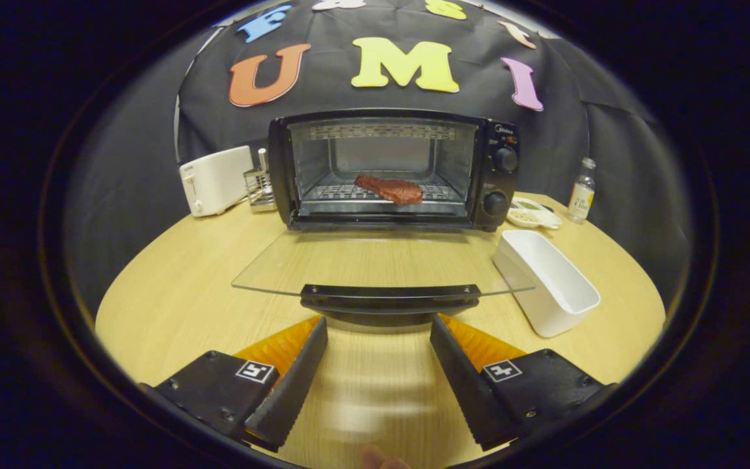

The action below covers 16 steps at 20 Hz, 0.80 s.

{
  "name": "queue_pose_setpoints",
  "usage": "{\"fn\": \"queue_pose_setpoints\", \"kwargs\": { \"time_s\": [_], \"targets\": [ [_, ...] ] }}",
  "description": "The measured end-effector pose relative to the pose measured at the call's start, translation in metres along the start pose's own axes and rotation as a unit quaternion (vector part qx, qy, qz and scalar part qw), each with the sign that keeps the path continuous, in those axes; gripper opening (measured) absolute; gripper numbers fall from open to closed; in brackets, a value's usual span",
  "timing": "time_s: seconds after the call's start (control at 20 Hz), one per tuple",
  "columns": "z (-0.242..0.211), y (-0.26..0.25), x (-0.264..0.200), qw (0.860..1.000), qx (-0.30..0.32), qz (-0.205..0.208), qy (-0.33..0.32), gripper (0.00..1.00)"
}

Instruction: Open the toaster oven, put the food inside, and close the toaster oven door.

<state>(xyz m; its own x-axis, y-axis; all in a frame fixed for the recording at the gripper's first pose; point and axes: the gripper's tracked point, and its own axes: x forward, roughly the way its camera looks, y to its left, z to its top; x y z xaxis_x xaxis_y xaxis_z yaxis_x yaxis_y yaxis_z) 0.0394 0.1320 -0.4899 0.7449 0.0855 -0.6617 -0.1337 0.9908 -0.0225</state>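
The black toaster oven (499, 176) stands at the back of the round wooden table with its glass door (375, 264) folded down flat toward me. A reddish-brown piece of meat (391, 189) lies on the wire rack inside. The door's black handle (389, 296) is just ahead of my fingertips. My gripper (378, 322) is open, its fingers wide apart, with nothing between them but bare tabletop. The handle sits a little beyond and between the two fingertips, not touched.
An empty white rectangular dish (547, 280) rests right of the open door. A white toaster (215, 179) and a metal rack (260, 189) stand left of the oven. A small plate (534, 213) and a glass bottle (582, 192) are at the back right.
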Motion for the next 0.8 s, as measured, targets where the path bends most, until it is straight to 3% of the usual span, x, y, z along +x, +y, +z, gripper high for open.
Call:
{"fn": "queue_pose_setpoints", "kwargs": {
  "time_s": [0.15,0.25,0.35,0.55,0.8],
  "targets": [
    [-0.007,-0.008,0.008,0.999,0.009,-0.032,0.029,1.0],
    [-0.004,-0.009,0.011,0.999,0.03,-0.03,0.032,1.0],
    [0.01,-0.006,0.013,0.999,0.046,-0.011,0.006,1.0],
    [0.023,-0.027,0.016,0.998,0.021,-0.047,-0.031,1.0],
    [0.037,-0.019,0.014,0.998,0.008,-0.037,-0.05,1.0]
  ]
}}
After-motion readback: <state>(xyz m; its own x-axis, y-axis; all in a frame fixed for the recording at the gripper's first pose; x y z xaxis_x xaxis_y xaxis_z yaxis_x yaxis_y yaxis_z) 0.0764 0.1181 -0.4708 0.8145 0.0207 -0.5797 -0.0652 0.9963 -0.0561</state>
